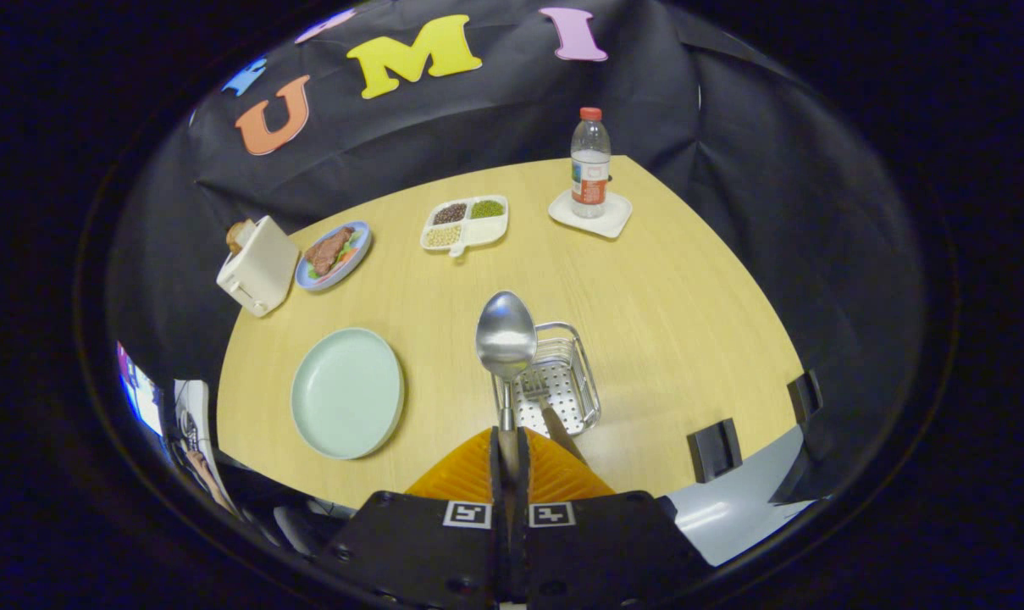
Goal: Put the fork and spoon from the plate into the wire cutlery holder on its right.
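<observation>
Spoon [506,343]: handle clamped between both fingers of the hand-held gripper [509,453], bowl raised over the wire cutlery holder [572,391]. Fork [539,391] lies inside that holder. Pale green plate [347,392] to its left on the surface [672,322]. Beyond: toaster [257,266], plate of food [334,254], divided dish [465,223], water bottle [590,163] on a white tray [617,218], label unreadable

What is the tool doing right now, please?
Tool: closed on the spoon handle, held above the wire cutlery holder.
</observation>
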A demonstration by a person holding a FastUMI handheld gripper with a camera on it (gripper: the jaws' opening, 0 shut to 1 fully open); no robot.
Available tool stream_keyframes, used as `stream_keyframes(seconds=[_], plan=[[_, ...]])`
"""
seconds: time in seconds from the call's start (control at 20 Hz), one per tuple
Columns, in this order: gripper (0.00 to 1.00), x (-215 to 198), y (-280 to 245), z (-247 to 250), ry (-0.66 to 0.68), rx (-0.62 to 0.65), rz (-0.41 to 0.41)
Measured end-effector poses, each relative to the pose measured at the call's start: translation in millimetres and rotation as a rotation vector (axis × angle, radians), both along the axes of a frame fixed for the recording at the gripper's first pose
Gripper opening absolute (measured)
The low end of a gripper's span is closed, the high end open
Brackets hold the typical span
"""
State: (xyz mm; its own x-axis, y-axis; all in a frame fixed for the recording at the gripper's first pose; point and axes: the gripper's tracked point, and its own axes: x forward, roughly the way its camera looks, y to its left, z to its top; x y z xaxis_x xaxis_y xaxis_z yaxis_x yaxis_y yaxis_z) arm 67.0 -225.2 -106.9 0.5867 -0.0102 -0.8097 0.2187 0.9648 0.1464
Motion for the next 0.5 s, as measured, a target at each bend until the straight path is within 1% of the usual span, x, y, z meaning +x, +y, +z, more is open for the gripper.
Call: stream_keyframes(seconds=[0.2,0.35,0.45,0.5], plan=[[0.01,0.3,-5.3,-3.9,0.007,0.0,-0.011],[0.05,1.6,-7.9,-5.6,0.007,0.001,-0.019],[0.05,1.8,-7.2,-3.7,-0.004,-0.006,-0.021],[0.08,1.0,-7.5,-1.2,-0.008,-0.005,-0.02]])
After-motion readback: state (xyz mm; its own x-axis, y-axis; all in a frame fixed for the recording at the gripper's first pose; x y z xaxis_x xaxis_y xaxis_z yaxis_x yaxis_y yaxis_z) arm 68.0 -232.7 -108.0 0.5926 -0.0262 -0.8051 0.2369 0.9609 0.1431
